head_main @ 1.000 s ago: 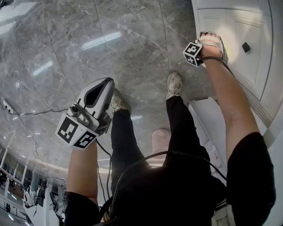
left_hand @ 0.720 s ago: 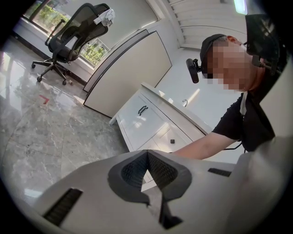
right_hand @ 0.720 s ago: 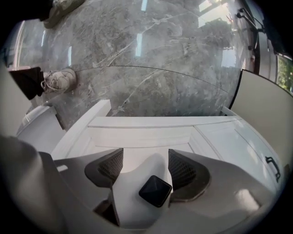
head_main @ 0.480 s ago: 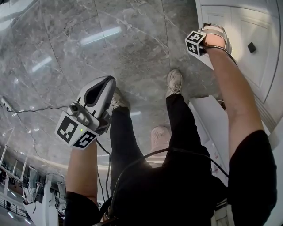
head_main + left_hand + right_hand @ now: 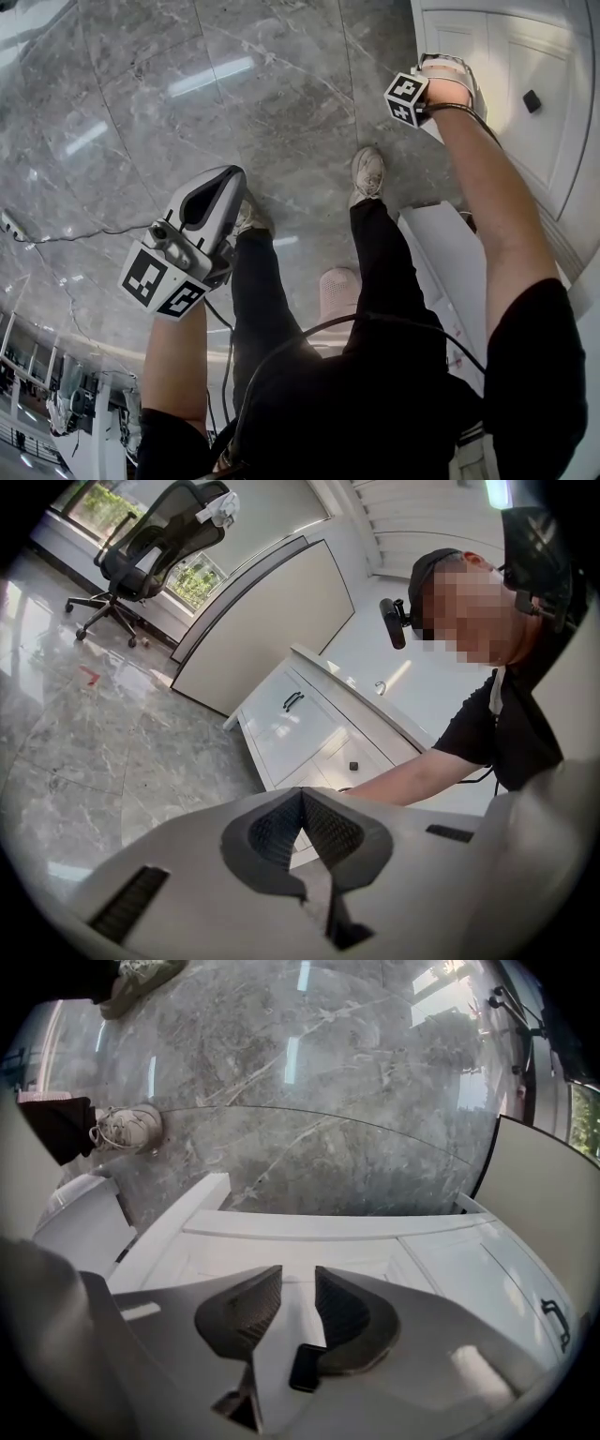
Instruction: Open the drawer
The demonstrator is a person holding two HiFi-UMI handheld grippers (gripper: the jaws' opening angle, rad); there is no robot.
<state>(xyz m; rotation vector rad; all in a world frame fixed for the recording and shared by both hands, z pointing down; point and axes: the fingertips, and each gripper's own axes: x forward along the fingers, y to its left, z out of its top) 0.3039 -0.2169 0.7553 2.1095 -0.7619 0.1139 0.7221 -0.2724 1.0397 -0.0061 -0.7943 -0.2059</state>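
White drawer front [image 5: 356, 1255]: right gripper's [image 5: 298, 1274] fingers [image 5: 342, 1312] just closing, slim gap, black knob [image 5: 305, 1368] between them at 6 o'clock; left gripper's [image 5: 302, 792] pressed together.

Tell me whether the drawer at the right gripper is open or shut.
Shut: the drawer front with its knob lies flush with the cabinet frame, no gap showing.
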